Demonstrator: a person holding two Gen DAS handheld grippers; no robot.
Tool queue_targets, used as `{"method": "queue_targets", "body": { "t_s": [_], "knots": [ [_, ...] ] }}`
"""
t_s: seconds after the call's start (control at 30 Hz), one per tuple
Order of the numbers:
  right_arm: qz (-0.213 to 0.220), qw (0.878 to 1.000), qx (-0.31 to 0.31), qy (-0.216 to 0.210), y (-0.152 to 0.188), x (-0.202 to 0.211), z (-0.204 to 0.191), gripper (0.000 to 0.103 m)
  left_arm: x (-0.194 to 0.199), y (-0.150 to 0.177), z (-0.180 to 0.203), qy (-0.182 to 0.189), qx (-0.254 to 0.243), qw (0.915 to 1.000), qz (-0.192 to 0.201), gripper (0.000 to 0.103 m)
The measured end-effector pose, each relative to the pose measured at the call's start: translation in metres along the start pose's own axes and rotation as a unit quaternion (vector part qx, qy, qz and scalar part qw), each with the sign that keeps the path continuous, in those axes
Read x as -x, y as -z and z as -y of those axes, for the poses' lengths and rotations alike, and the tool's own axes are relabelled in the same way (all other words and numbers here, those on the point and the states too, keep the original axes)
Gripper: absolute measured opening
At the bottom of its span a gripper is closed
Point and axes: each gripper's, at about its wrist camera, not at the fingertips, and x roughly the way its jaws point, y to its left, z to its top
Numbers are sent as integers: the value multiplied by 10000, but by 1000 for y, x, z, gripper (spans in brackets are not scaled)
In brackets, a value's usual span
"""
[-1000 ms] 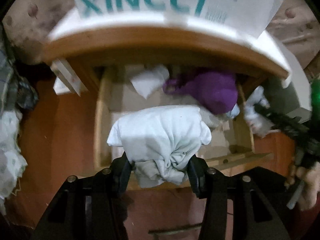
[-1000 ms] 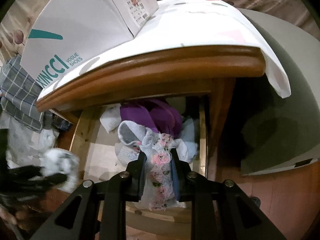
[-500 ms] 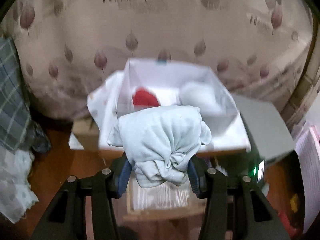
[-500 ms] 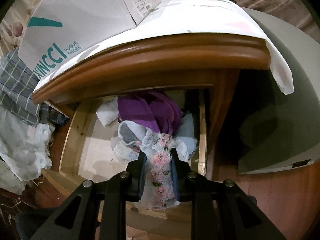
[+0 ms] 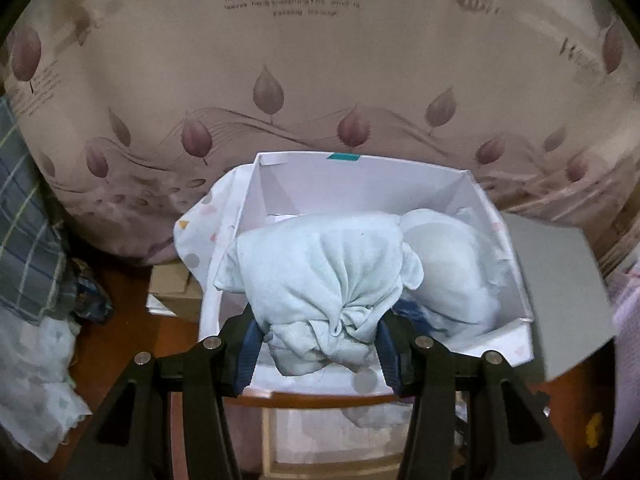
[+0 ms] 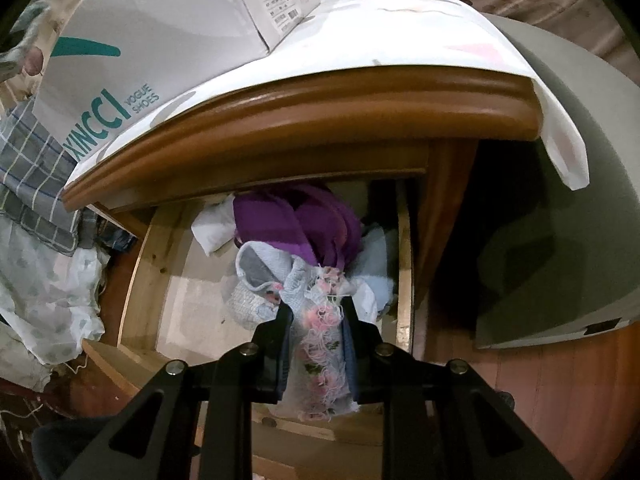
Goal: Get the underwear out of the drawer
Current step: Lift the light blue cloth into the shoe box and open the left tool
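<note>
Left gripper [image 5: 318,350] clenches a soft, light pale-blue bundled underwear [image 5: 320,280] mid-bunch; right gripper [image 6: 316,332] pinches limp pink-flowered lace underwear [image 6: 320,344]; fragile, snag-prone lace.

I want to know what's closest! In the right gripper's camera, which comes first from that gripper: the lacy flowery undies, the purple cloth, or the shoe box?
1. Lacy flowery undies: clamped in the right gripper.
2. Purple cloth: just beyond, at the back of the drawer.
3. Shoe box: farthest, up on the cabinet top, to the left.
</note>
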Motion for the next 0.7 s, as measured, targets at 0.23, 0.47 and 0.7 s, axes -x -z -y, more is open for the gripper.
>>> {"method": "queue_targets", "body": {
  "t_s": [0.23, 0.47, 0.7],
  "knots": [
    [-43, 10000, 12, 38, 0, -4, -1, 22, -44, -9, 8, -110, -65, 9996, -257, 47],
    [-85, 10000, -5, 42, -1, -6, -2, 22, -75, -4, -1, -163, 60, 9985, -525, 47],
    [-109, 9999, 65, 76, 0, -8, -3, 22, -81, 4, -5, -302, -60, 9979, -574, 52]
  ]
}}
